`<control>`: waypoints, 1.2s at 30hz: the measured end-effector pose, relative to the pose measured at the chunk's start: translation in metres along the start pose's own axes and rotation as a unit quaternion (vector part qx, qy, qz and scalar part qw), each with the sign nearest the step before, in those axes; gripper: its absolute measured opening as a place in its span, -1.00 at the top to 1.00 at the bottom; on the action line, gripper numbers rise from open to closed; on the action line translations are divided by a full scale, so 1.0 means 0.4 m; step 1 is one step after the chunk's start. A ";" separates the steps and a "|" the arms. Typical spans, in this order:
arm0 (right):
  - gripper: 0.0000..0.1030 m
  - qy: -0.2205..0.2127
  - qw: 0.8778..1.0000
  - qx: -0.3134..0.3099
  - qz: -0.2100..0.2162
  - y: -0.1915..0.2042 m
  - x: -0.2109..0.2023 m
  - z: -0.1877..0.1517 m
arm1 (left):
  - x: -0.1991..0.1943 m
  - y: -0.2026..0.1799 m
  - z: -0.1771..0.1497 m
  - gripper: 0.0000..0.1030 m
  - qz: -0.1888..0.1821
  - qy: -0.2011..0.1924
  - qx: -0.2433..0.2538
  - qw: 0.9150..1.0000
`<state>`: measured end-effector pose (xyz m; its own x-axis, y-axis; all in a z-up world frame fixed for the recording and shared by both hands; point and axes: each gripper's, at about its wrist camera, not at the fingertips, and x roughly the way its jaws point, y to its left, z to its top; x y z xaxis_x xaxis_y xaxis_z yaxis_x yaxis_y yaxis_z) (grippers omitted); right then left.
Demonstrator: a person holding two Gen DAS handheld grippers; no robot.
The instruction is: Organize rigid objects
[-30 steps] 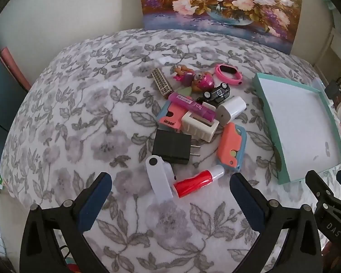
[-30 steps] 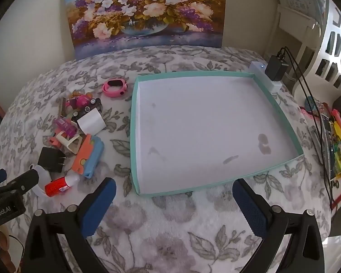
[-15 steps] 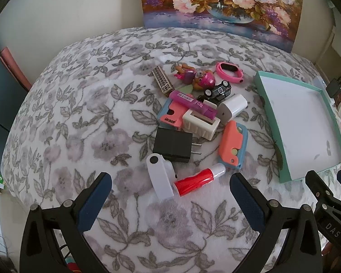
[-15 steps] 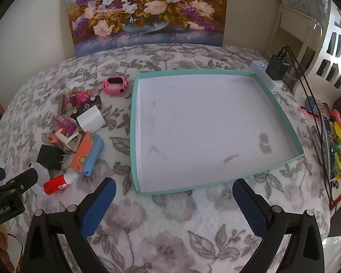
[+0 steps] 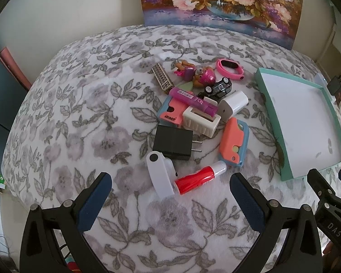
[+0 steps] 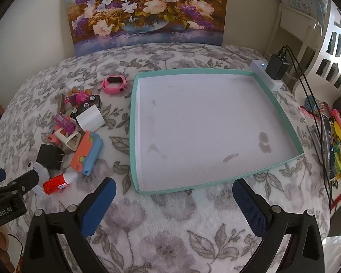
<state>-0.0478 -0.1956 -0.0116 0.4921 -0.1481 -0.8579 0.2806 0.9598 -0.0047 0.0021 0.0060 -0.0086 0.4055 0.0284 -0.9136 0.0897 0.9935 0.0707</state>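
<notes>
Floral grey-and-white blanket [image 5: 84,118] covers surface; flower painting [image 6: 145,9] leans on cream wall behind. Teal-rimmed tray [image 6: 134,136] lies on blanket, white floor bare. Small-object pile just left of tray: black plug [image 5: 172,142], white flip piece [image 5: 159,175] touching red tube [image 5: 197,179], coral-blue case [image 5: 234,142], pink watch [image 5: 229,69]. Left gripper [image 5: 170,192] spread wide, holding nothing, hovering near red tube. Right gripper [image 6: 174,195] spread wide, holding nothing, at tray's near rim.
</notes>
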 end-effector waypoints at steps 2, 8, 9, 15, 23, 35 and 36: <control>-1.00 0.001 1.000 -0.001 0.000 0.000 0.001 0.000 | 0.000 -0.001 0.001 -1.00 0.000 0.001 0.000 1.000; -1.00 0.002 1.000 -0.001 -0.001 0.001 0.001 0.000 | 0.002 -0.001 -0.001 -1.00 0.001 0.002 0.000 1.000; -1.00 0.003 1.000 -0.002 -0.001 0.001 0.002 0.000 | 0.002 -0.001 -0.002 -1.00 0.001 0.003 0.001 1.000; -1.00 0.004 1.000 -0.002 -0.002 0.001 0.003 -0.001 | 0.003 -0.002 -0.001 -1.00 0.001 0.003 0.001 1.000; -1.00 0.006 1.000 -0.003 -0.003 0.001 0.005 -0.002 | 0.004 -0.003 -0.002 -1.00 0.001 0.004 0.001 1.000; -1.00 0.007 1.000 -0.003 -0.003 0.002 0.006 -0.003 | 0.003 -0.004 -0.001 -1.00 0.001 0.004 0.002 1.000; -1.00 0.007 1.000 -0.003 -0.003 0.002 0.006 -0.003 | 0.003 -0.004 0.000 -1.00 0.001 0.004 0.002 1.000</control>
<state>-0.0473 -0.1951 -0.0142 0.4789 -0.1503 -0.8649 0.2784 0.9604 -0.0128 0.0023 0.0044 -0.0100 0.3984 0.0322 -0.9166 0.0916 0.9930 0.0747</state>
